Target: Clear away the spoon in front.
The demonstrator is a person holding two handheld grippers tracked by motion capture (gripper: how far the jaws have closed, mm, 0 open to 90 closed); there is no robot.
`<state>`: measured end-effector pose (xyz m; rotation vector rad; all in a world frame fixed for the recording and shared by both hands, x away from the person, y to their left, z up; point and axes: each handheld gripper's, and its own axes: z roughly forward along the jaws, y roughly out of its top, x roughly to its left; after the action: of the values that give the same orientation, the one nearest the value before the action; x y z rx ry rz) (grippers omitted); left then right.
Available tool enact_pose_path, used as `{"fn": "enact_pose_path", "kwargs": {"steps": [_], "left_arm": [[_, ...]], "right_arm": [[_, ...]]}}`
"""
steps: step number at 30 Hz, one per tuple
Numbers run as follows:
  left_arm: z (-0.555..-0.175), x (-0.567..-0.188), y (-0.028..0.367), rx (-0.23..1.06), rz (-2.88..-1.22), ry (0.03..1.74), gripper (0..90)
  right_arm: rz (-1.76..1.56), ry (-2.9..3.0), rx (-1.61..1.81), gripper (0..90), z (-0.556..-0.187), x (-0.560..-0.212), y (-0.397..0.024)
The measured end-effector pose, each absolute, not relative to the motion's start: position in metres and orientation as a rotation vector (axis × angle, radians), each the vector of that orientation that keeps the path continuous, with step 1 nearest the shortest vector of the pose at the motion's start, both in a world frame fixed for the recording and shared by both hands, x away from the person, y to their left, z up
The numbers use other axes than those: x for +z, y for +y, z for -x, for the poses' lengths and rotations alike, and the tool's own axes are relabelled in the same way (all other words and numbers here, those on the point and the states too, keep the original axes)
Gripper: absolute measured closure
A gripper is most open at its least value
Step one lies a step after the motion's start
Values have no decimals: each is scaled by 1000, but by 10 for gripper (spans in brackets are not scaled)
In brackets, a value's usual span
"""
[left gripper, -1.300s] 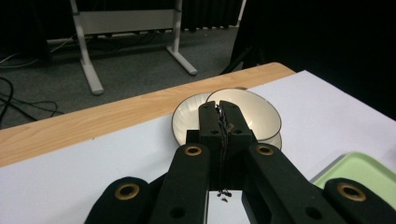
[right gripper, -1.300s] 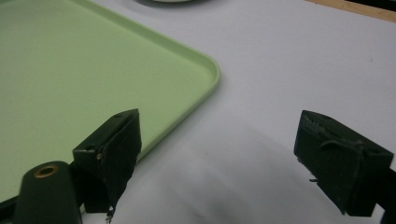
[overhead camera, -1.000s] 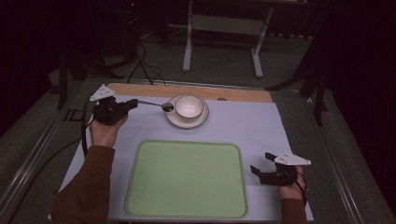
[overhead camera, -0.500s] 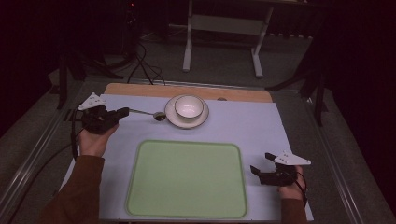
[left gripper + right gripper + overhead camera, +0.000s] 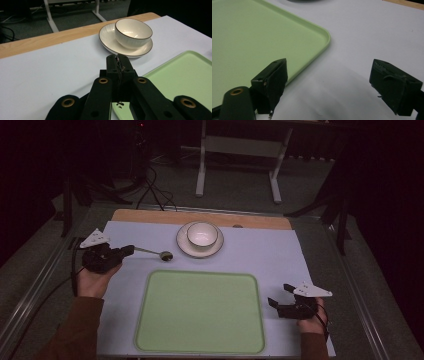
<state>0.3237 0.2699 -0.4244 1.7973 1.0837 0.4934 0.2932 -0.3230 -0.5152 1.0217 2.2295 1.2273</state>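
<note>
- I see the white bowl (image 5: pixel 202 234) sitting upright on the white saucer (image 5: pixel 184 248) at the far middle of the table; the bowl's inside looks empty, and so does the saucer apart from the bowl.
- The green tray (image 5: pixel 200 312) lies flat on the pale table cover (image 5: pixel 270 255), near my side, with nothing in it.
- My left gripper (image 5: pixel 127 250) has its jaws pinched tight on the handle of a spoon (image 5: pixel 156 253), which sticks out level toward the saucer; the dark spoon head hangs just off the tray's far left corner, near the saucer but apart from it.
- In the left gripper view the two black jaws meet with the thin handle edge caught between them, and the bowl (image 5: pixel 133 32) and saucer (image 5: pixel 110 40) stand beyond.
- My right gripper (image 5: pixel 281 295) rests beside the tray's right edge, jaws spread wide with nothing between them; the right gripper view shows the tray corner (image 5: pixel 322 37) just past the left jaw.
- Compared with a second ago, the spoon head no longer touches the saucer rim: the left hand has drawn back to the left and toward me, taking the spoon with it.
- The right hand, bowl, saucer and tray sit where they were.
</note>
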Motion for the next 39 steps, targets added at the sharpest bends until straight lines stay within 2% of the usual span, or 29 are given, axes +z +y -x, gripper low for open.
{"fn": "enact_pose_path", "kwargs": {"steps": [18, 26, 32, 39], "left_arm": [[-296, -439, 278, 425, -1799, 1133, 895], [-311, -437, 272, 459, -1764, 1153, 892], [-333, -444, 269, 445, -1626, 1166, 890], [-354, -445, 257, 463, -1578, 1160, 886]], "right_arm": [[-1019, 2242, 1214, 147, -294, -517, -321], [-1019, 2242, 1208, 146, -294, -517, -321], [-1022, 2238, 1211, 146, -294, -516, -322], [-1021, 2243, 1210, 147, -295, -516, -322]]}}
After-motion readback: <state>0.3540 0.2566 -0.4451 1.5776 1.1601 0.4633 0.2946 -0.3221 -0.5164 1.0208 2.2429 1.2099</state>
